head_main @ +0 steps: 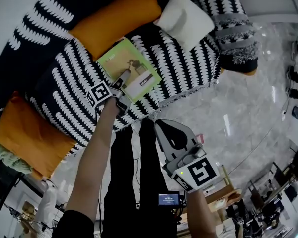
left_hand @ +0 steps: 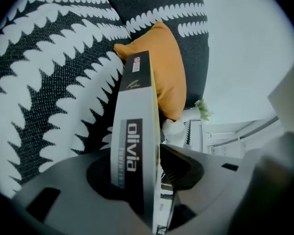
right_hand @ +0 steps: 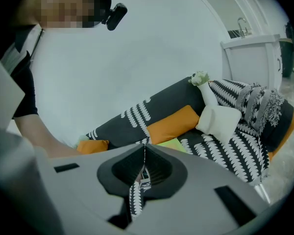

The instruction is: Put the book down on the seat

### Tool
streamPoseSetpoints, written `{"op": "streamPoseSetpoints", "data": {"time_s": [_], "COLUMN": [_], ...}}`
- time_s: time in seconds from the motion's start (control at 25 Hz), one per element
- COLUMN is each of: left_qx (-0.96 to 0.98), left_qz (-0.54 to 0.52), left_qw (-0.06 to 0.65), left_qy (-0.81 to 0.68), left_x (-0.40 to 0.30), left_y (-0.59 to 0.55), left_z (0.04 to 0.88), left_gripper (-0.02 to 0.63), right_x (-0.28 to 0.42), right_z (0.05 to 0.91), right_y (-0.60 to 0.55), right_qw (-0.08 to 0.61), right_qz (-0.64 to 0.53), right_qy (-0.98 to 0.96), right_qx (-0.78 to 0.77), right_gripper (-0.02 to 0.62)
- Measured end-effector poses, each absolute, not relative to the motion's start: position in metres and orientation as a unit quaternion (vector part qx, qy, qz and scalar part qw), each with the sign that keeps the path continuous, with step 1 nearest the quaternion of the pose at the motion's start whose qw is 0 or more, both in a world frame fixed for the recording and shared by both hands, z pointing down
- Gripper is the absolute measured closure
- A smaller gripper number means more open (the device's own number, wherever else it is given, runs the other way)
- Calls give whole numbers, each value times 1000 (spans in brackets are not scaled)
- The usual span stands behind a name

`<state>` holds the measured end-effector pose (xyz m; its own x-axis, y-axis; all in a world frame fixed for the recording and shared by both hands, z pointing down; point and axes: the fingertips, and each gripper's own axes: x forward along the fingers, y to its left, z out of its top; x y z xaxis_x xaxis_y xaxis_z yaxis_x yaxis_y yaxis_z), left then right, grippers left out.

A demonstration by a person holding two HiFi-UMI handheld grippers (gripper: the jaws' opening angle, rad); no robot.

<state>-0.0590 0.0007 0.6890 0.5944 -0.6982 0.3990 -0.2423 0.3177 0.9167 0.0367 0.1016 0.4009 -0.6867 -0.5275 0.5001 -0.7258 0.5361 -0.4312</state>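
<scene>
A green and white book lies flat on the black-and-white patterned sofa seat. My left gripper reaches to the book's near edge. In the left gripper view the book's spine stands between the jaws of the left gripper; it rests against the left jaw, and a thin dark gap shows beside the right pad, so the gripper is open around it. My right gripper hangs over the floor in front of the sofa, apart from the book. The right gripper is shut, with nothing in it.
An orange cushion and a white pillow lean on the sofa back beyond the book. Another orange cushion lies at the seat's left end. Glossy marble floor spreads to the right. The person's dark trouser legs stand below.
</scene>
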Motion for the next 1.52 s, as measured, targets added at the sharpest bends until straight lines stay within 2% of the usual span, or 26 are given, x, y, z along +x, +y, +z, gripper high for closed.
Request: {"op": "streamPoseSetpoints", "data": {"time_s": [0.16,0.44,0.96,1.16,1.52], "left_qx": [538,507,488,476,484], "left_qz": [-133,-76,-61,-52,-73], "left_qw": [706,700,693,675,683], "left_qy": [-441,-496,-527,-562,-542], "left_x": [-67,-94,-109,-124,-123], "left_y": [13,24,36,46,51], "left_z": [711,739,751,740,720], "left_gripper": [399,310,299,301,315], "right_x": [34,29,23,18,17], "right_z": [413,427,430,418,406], "right_y": [98,83,88,93,98], "right_qw": [159,151,150,150,160], "right_qz": [331,362,351,347,332], "right_qy": [-857,-848,-848,-851,-853], "right_qx": [363,357,368,365,370], "right_gripper": [577,577,577,577,577]}}
